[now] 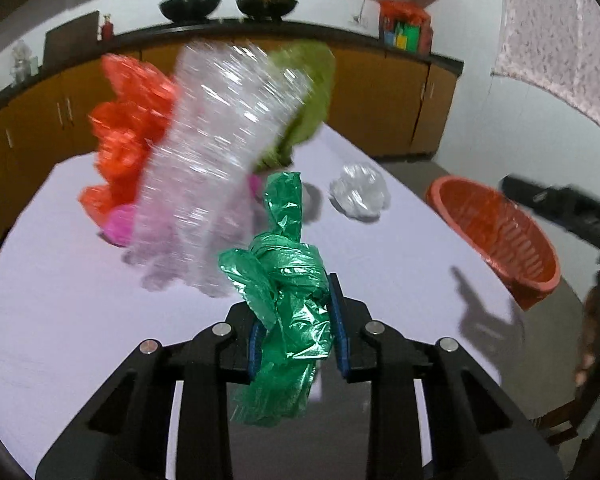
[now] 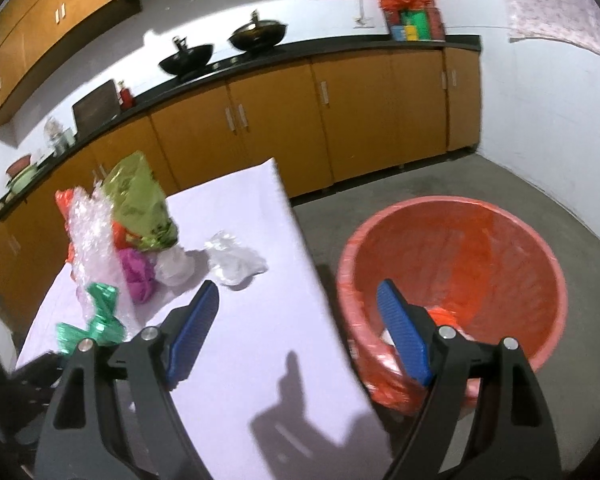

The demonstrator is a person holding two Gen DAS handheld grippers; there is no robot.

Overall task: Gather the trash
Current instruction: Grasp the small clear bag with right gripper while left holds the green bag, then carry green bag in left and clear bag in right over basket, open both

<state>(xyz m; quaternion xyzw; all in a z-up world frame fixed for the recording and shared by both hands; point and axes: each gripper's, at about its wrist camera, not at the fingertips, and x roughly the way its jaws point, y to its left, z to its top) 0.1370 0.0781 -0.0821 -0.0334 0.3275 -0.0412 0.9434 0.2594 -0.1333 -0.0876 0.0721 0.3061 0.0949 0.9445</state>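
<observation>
My left gripper (image 1: 296, 328) clamps a crumpled green plastic bag (image 1: 288, 300), its long axis running up and away from me along the fingers, the blue pads (image 1: 337, 320) pressing its sides above the near edge of the desk (image 1: 60, 320). My right gripper (image 2: 296, 332) hangs unclenched and empty, one finger over the desk's right edge, the other over the orange bin (image 2: 480, 248) that stands on the floor just beside that edge. The bin lies to the right of my left gripper, well apart across the desk, so my judgement is that the green bag must travel rightward past the edge to drop in; my right gripper is the nearer one to the bin. Left on the desk toward its far side I count 1 sheet of bubble wrap (image 1: 220, 152), 1 orange bag (image 1: 128, 120), 1 olive-green bag (image 1: 304, 96), 1 pink wad (image 2: 138, 276), 1 white crumple (image 1: 358, 192) and 1 more pale wad (image 2: 176, 266) beside it. 2 woks (image 2: 220, 48) sit on the far counter.
</observation>
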